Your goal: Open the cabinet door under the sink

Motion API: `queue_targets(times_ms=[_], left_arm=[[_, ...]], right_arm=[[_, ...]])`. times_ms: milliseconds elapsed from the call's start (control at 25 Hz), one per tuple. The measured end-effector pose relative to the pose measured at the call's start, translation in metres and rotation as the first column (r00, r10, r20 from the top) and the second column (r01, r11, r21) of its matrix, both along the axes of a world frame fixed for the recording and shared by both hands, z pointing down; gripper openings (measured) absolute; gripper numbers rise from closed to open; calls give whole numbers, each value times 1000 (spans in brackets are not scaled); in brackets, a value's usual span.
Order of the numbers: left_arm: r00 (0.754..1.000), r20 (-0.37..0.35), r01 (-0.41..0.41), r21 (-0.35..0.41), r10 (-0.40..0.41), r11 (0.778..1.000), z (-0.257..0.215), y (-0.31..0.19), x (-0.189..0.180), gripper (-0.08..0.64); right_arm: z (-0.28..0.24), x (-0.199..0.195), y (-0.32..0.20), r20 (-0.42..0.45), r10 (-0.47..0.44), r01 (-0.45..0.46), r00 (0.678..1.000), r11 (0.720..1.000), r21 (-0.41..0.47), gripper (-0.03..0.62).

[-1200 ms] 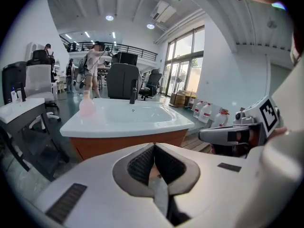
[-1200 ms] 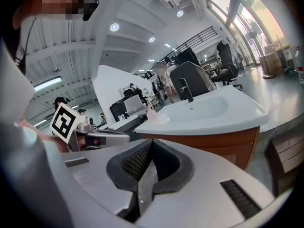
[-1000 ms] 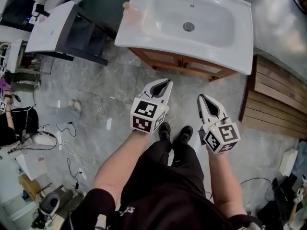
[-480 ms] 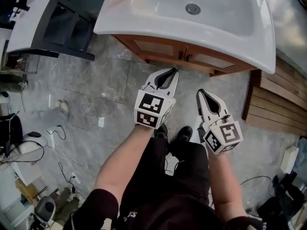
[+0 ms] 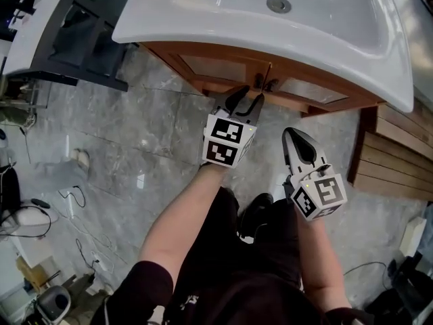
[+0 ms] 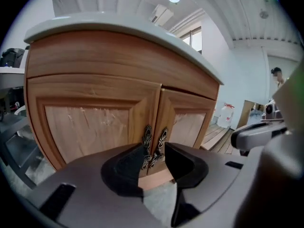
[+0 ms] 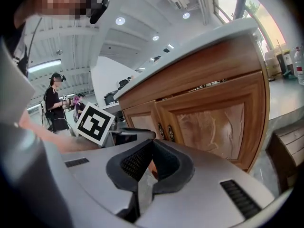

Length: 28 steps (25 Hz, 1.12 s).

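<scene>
- Head view: compared with a second ago, both grippers are nearer the cabinet doors [image 5: 215, 67] under the sink [image 5: 203, 27], upper centre. The left gripper [image 5: 245, 101] has just spread its jaws beside the handles [image 5: 265, 82], likely for a grab.
- Left gripper view: the jaws stand wide and empty. The handles show through the gap, unclasped.
- Right gripper view: the right gripper [image 7: 152, 166], lower centre, has its jaws together and holds nothing.

Twin panelled wooden cabinet doors [image 6: 95, 127], shut under the white sink [image 5: 203, 26], ornate dark handles [image 6: 147, 137] side by side at the centre seam.
</scene>
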<state>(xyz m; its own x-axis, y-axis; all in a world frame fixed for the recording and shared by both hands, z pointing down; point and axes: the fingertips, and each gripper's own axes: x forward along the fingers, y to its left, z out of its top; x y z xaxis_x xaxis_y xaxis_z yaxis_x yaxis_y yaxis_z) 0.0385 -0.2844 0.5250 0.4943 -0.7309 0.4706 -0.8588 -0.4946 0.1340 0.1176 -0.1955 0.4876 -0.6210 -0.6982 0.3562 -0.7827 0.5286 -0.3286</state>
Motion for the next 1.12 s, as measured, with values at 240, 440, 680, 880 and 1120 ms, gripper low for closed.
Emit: queue_targets(times_ms=[240,440,680,880,1120], left_arm=[[1000,10,12,42,-12,999,47,-18,7,156],[999,39,33,117,-38,993,58,-30,14,149],[999,26,29,160,-34,987,61,-24,16,122],[1000,17,24,163,-27,986,61,-25,14,95],[998,35,49,160,-55,986,63,-31,13,94]], right_arm=[[40,14,-28,-6,13,-12,1000,995,95,15],[71,14,-37,-12,12,-11,1000,990,140,15],[102,11,-26,1,9,-9,1000,987,159,15],[94,11,-24,15,5,-8,1000,978,210,15],[87,18,-19,21,24,-28,999,972,233,15]])
